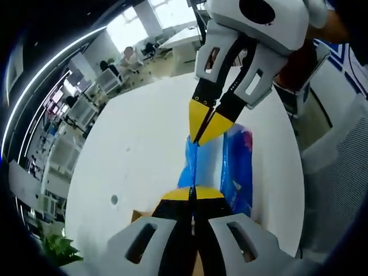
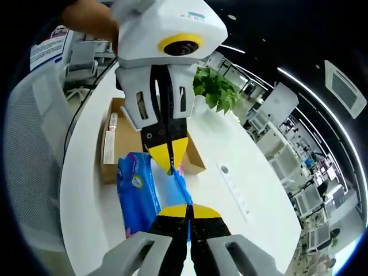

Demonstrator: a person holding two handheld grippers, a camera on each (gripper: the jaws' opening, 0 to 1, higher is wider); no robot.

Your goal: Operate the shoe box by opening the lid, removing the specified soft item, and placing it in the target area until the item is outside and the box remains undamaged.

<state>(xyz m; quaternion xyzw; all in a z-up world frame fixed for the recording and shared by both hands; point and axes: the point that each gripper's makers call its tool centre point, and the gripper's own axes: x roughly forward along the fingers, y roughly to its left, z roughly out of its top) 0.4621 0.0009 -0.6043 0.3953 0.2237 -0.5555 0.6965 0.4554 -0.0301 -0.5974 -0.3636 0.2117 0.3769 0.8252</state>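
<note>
The right gripper [image 2: 188, 208] and left gripper [image 2: 168, 167] each pinch the blue soft pack [image 2: 138, 192] above the white table [image 2: 230, 149], near the open cardboard box [image 2: 123, 138].

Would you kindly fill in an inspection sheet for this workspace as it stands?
Surface: white round table.
Job's things: brown shoe box open; blue soft pack outside it, beside it on the table.
Clutter: nothing seen.
Grippers: left hand-held gripper and right hand-held gripper each shut on the pack's blue wrap, stretched between them.
Cables: nothing seen.
Surroundings: potted plant, office desks, mesh chair.
</note>
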